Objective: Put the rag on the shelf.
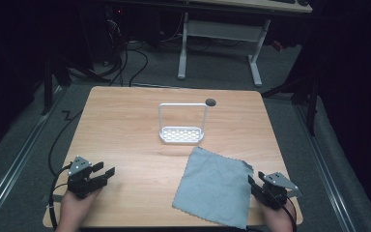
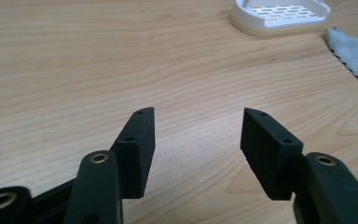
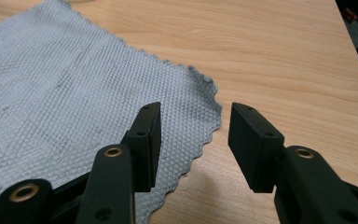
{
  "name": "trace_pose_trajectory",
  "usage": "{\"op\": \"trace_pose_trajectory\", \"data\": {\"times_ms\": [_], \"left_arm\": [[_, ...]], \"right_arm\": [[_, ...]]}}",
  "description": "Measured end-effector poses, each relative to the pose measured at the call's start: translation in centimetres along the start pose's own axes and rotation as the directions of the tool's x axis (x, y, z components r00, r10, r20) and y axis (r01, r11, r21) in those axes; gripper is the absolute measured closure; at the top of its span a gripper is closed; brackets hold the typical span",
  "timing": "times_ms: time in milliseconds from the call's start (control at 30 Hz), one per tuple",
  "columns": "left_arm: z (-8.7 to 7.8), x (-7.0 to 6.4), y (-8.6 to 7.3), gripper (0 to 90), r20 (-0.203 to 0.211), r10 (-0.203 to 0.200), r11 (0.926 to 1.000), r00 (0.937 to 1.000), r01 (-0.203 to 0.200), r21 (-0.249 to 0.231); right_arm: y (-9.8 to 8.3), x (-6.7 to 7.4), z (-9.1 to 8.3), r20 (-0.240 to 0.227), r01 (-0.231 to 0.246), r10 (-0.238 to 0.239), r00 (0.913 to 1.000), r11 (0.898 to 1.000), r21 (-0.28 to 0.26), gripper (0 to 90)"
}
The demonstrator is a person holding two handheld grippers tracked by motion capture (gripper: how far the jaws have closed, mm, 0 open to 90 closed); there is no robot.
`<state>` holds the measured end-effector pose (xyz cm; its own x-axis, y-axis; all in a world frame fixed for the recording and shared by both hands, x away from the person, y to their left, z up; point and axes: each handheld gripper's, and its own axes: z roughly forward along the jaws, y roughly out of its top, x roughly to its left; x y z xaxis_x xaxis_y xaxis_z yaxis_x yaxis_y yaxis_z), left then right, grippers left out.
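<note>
left gripper [image 1: 104,172]: jaws apart, empty, over bare wooden table [image 1: 125,125]
right gripper [image 1: 254,184]: jaws wide, empty, at grey cloth [image 1: 215,186] edge
white rack [image 1: 182,124]: behind cloth

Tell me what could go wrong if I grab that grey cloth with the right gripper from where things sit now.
The cloth lies flat, and its near corner hangs past the table edge, so a pull might slide it off. The right gripper, open at the scalloped edge, may pinch only a thin fringe that slips. Dragging the cloth forward could nudge the white rack, which stands close to its far corner.
</note>
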<state>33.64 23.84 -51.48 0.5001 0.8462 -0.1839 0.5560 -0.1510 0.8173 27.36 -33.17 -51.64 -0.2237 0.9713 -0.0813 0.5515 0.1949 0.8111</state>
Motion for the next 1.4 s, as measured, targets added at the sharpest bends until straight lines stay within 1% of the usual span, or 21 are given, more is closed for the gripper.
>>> {"op": "trace_pose_trajectory", "data": {"times_ms": [67, 367, 500, 533, 567, 600, 633, 667, 700, 733, 767, 800, 833, 867, 900, 1000, 1033, 1133, 1167, 1200, 1400], "left_arm": [[0.1, -0.1, -0.1, 55.6, 0.04, 0.001, 1.0, 0.9992, -0.001, 0.008], [0.6, -1.5, 0.2, 61.8, 0.061, 0.036, 0.9991, 0.9975, -0.038, 0.019], [1.4, -2.9, 0.4, 69.7, 0.115, 0.06, 0.9973, 0.9915, -0.064, 0.036], [2.0, -4.1, 0.7, 72.0, 0.158, 0.068, 0.9964, 0.9852, -0.075, 0.041], [2.0, -4.1, 0.7, 74.3, 0.158, 0.068, 0.9964, 0.9852, -0.075, 0.041], [2.7, -5.8, 1.1, 79.1, 0.2, 0.091, 0.9937, 0.9756, -0.102, 0.047], [2.7, -5.8, 1.1, 82.4, 0.2, 0.091, 0.9937, 0.9756, -0.102, 0.047], [3.9, -8.0, 1.6, 86.4, 0.229, 0.144, 0.9857, 0.9627, -0.16, 0.052], [3.9, -8.0, 1.6, 88.5, 0.229, 0.144, 0.9857, 0.9627, -0.16, 0.052], [5.2, -10.2, 2.3, 90.0, 0.262, 0.181, 0.9769, 0.9479, -0.204, 0.064], [5.9, -11.2, 2.6, 90.0, 0.277, 0.195, 0.9729, 0.9408, -0.221, 0.068], [6.7, -12.2, 2.9, 90.0, 0.301, 0.192, 0.9731, 0.9342, -0.221, 0.065], [6.7, -12.2, 2.9, 90.0, 0.301, 0.192, 0.9731, 0.9342, -0.221, 0.065], [8.2, -14.2, 3.4, 90.0, 0.332, 0.203, 0.9693, 0.9214, -0.237, 0.065], [8.2, -14.2, 3.4, 90.0, 0.332, 0.203, 0.9693, 0.9214, -0.237, 0.065], [10.9, -17.6, 3.9, 90.0, 0.372, 0.231, 0.9577, 0.8989, -0.278, 0.076], [10.9, -17.6, 3.9, 90.0, 0.372, 0.231, 0.9577, 0.8989, -0.278, 0.076], [13.1, -19.1, 3.8, 90.0, 0.373, 0.258, 0.9357, 0.8911, -0.327, 0.133], [13.1, -19.1, 3.8, 90.0, 0.373, 0.258, 0.9357, 0.8911, -0.327, 0.133], [13.6, -19.4, 3.4, 90.0, 0.365, 0.286, 0.9169, 0.8861, -0.364, 0.165], [11.9, -19.0, 2.2, 90.0, 0.362, 0.32, 0.9023, 0.8754, -0.398, 0.165]], "right_arm": [[0.0, 0.1, -0.2, 0.012, -0.003, 0.003, 0.9999, 1.0, -0.011, 54.7], [0.0, 0.1, -0.4, 0.002, 0.013, -0.013, 0.9999, 1.0, -0.024, 54.0], [0.0, 0.2, -0.5, 0.001, 0.017, -0.017, 0.9999, 0.999, -0.033, 53.8], [0.0, 0.1, -0.7, 0.002, 0.019, -0.019, 0.9998, 0.999, -0.036, 54.0], [0.0, 0.1, -0.7, 0.002, 0.019, -0.019, 0.9998, 0.999, -0.036, 54.0], [-0.1, 0.1, -0.9, 0.001, 0.011, -0.011, 0.9999, 0.999, -0.041, 55.2], [-0.2, 0.0, -1.0, 0.004, 0.006, -0.006, 1.0, 0.999, -0.04, 55.9], [-0.2, 0.0, -1.1, 0.005, -0.003, 0.004, 1.0, 0.999, -0.04, 57.2], [-0.2, -0.1, -1.2, 0.004, -0.003, 0.003, 1.0, 0.999, -0.044, 58.4], [-0.3, -0.2, -1.3, 0.001, -0.013, 0.013, 0.9999, 0.999, -0.044, 59.6], [-0.3, -0.2, -1.4, 0.003, -0.006, 0.006, 1.0, 0.999, -0.045, 60.6], [-0.4, -0.3, -1.5, 0.005, -0.01, 0.01, 0.9999, 0.999, -0.041, 62.3], [-0.4, -0.3, -1.6, 0.005, -0.007, 0.007, 1.0, 0.999, -0.036, 63.8], [-0.5, -0.4, -1.7, -0.002, -0.003, 0.003, 1.0, 0.999, -0.038, 65.2], [-0.5, -0.4, -1.7, -0.002, -0.003, 0.003, 1.0, 0.999, -0.038, 65.2], [-0.6, -0.4, -1.9, -0.013, -0.004, 0.003, 0.9999, 0.999, -0.033, 73.4], [-0.6, -0.4, -1.9, -0.013, -0.004, 0.003, 0.9999, 0.999, -0.033, 73.4], [-0.6, -0.5, -2.1, -0.024, -0.011, 0.01, 0.9997, 0.999, -0.044, 82.9], [-0.6, -0.5, -2.1, -0.029, -0.015, 0.014, 0.9995, 0.999, -0.046, 84.6], [-0.6, -0.6, -2.2, -0.035, -0.017, 0.015, 0.9993, 0.999, -0.044, 86.6], [-0.6, -0.1, -2.0, -0.085, -0.009, 0.006, 0.9964, 1.0, -0.029, 90.0]]}}
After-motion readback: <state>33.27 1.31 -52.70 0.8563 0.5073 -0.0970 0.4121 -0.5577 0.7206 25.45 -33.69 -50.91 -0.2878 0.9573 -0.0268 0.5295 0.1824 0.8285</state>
